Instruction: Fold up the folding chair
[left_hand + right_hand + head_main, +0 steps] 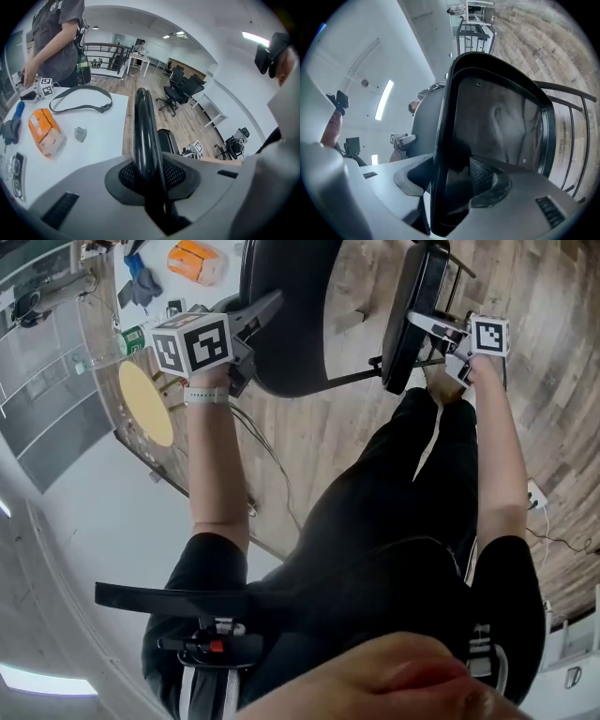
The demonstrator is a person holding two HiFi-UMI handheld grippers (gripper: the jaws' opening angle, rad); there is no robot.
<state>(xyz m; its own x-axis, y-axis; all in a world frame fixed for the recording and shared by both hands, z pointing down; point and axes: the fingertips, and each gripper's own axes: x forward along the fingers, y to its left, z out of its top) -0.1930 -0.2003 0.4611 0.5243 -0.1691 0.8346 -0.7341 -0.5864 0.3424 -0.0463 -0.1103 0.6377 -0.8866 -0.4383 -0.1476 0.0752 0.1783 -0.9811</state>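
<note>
Head view gave me the black folding chair (281, 357) at twelve o'clock on the wood-plank floor (319, 442), its rounded black backrest (292, 296) and flat black seat panel (412, 301) both standing on edge, a gap between them. My left gripper (265, 310), at eleven o'clock, was clamped on the backrest's rim; its own view showed both pads pressed against that thin black edge. My right gripper (424, 326), at one o'clock, had the seat panel's edge between its jaws, but they stood apart, a sliver of light beside one pad. In the left gripper view a white table (93, 140) lay at nine o'clock.
</note>
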